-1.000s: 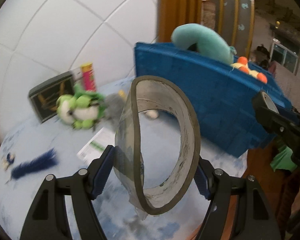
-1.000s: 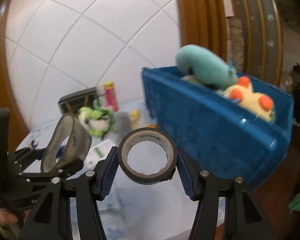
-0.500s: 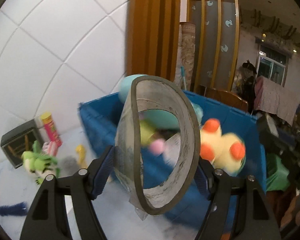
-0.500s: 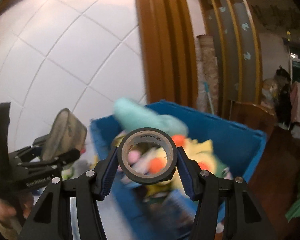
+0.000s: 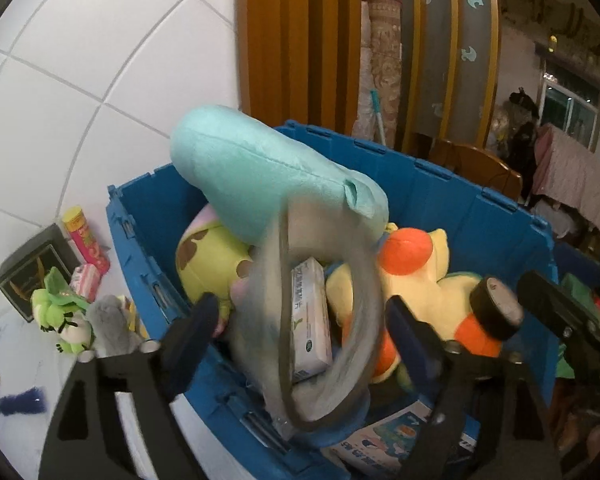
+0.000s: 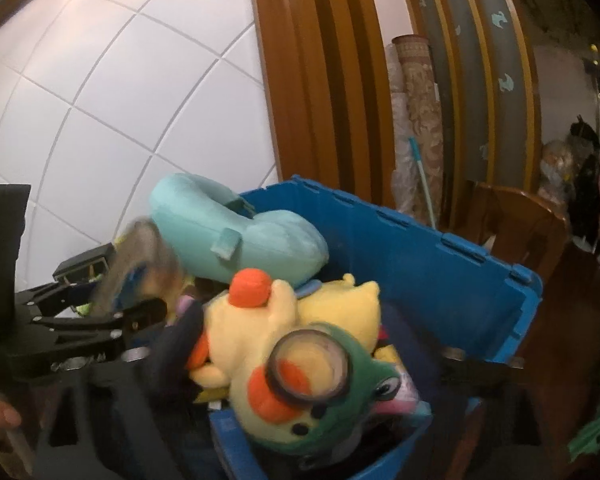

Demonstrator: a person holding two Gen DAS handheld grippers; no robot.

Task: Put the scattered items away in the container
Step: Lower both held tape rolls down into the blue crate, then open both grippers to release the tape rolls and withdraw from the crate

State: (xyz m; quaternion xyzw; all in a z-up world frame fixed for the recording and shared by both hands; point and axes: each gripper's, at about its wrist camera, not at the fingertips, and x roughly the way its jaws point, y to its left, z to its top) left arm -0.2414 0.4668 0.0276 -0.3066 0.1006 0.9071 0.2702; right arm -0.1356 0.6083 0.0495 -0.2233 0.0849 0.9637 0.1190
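While both pairs of jaws spread open, the left gripper (image 5: 296, 316) has a blurred grey tape ring (image 5: 324, 320) loose between its pads, and the right gripper (image 6: 312, 356) a black tape roll (image 6: 310, 362) loose likewise, both over the blue crate (image 5: 460, 200) of plush toys. At left, a pale tabletop (image 5: 4, 360); behind, a white tiled wall (image 5: 100, 60) and wooden slats (image 6: 320, 80).

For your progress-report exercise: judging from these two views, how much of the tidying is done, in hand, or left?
Done: the blue bin holds a teal neck pillow and a yellow plush.
In hand: both jaws are opening; the grey tape roll and black tape roll blur free above the bin.
Left: a green plush, pink tube and black box outside.
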